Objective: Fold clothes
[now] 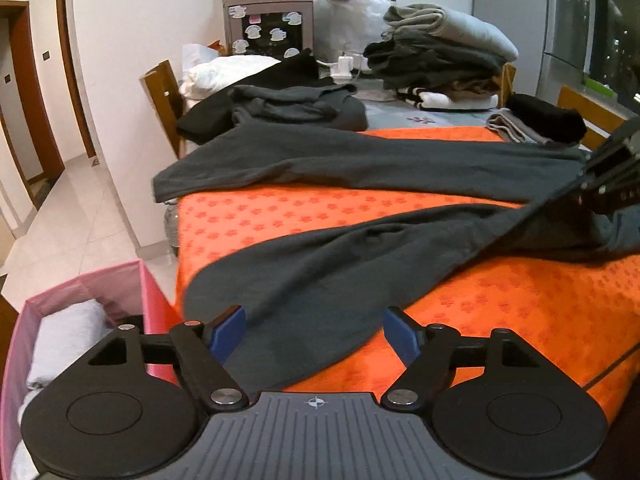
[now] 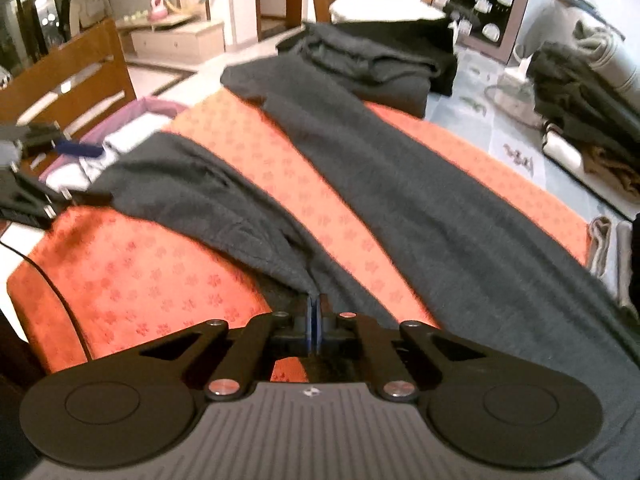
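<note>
I hold the dark trousers (image 2: 420, 184), legs spread unfolded on the tabletop (image 1: 500, 300), in right gripper (image 2: 314, 312) jaws clamped at the crotch; left gripper (image 1: 314, 332) jaws wide; folded stack (image 1: 436, 60) behind.

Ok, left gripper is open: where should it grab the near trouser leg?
Probably at the cuff end of the near trouser leg, which lies flat between the left gripper's open fingers. Come in straight ahead, low along the orange cloth. The right gripper already pinches the crotch.
</note>
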Motion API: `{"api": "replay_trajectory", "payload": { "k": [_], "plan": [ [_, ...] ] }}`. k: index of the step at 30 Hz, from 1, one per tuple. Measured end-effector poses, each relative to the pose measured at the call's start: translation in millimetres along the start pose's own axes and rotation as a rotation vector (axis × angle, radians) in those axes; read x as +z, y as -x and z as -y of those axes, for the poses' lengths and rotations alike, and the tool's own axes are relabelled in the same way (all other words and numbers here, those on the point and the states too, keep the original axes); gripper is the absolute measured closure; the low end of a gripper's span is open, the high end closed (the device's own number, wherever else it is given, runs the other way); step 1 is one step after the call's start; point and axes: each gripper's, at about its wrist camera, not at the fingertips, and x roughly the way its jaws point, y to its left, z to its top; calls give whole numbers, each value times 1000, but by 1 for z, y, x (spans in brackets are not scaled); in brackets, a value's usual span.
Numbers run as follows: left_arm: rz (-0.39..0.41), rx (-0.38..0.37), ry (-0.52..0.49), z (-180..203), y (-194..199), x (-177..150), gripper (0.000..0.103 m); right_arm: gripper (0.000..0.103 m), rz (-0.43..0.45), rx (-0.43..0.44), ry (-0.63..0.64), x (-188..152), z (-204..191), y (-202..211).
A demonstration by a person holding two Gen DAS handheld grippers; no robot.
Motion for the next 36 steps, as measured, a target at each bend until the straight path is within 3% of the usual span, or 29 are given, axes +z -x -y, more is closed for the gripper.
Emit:
{"api": "replay_trajectory", "payload": {
  "k": [10, 15, 17, 19, 23, 26, 27, 34, 36],
  "plan": [
    [28, 62, -72, 44, -22, -5, 25, 100, 84, -3, -5, 12, -1, 33],
    [35, 171, -130, 52, -28, -11, 27, 100, 108, -20, -12, 17, 0, 39],
    [46, 246, -121, 47, -28, -13, 31, 100, 113, -26, -19, 16, 2, 42],
    [53, 322, -100, 37, -26, -15, 43, 100, 118, -30, -28, 15, 3, 44],
    [32, 397, -43, 13, -22, -21, 60, 100, 120, -33, -35, 12, 2, 47],
    [29, 403, -23, -3, -15, -28, 81, 100, 114, -29, -24, 9, -1, 48],
    [32, 393, -27, -7, -11, -30, 94, 100, 111, -28, -20, 8, -1, 48],
    [131, 331, 27, -29, 45, -23, 97, 100, 91, 2, 35, 2, -14, 56],
    [129, 283, -5, -30, 68, -10, 97, 100, 87, 22, 43, -2, -18, 63]
  ]
}}
